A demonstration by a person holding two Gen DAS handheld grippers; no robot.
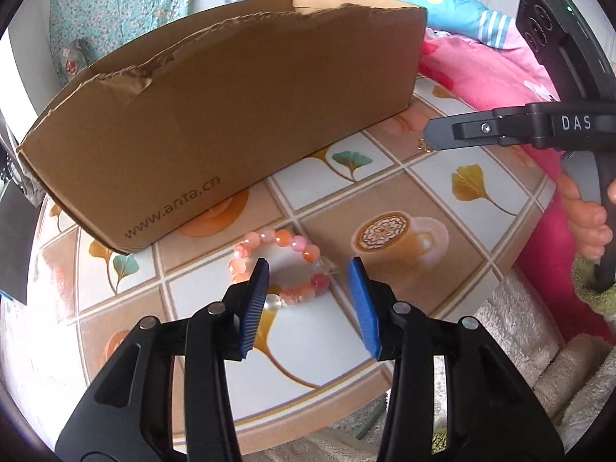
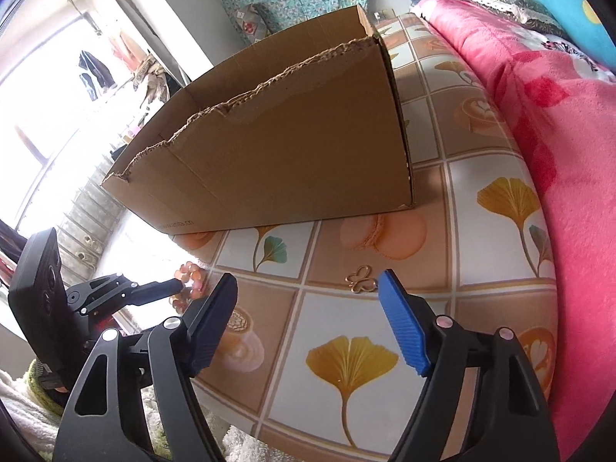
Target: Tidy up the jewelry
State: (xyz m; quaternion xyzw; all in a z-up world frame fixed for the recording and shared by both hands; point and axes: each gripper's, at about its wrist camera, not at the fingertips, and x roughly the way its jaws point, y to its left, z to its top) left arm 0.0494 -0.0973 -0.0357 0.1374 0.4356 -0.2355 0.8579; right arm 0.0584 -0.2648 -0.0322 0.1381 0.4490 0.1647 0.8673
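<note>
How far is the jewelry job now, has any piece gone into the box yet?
Nothing looks done: the box interior is hidden. The bead bracelet and gold butterfly charm lie on the table in front of the cardboard box. In hand: the left gripper is open around the bracelet, the right gripper open beside the charm. Left: grasping both and placing them.

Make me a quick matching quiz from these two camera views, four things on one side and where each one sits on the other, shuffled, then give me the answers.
Things:
1. bead bracelet
2. gold butterfly charm
3. cardboard box
4. pink blanket

Places:
A. along the table's right edge in the right wrist view
B. between the open fingers of the left gripper
C. standing at the back of the table
D. on the tablecloth just ahead of the open right gripper

Pairs: 1-B, 2-D, 3-C, 4-A
</note>
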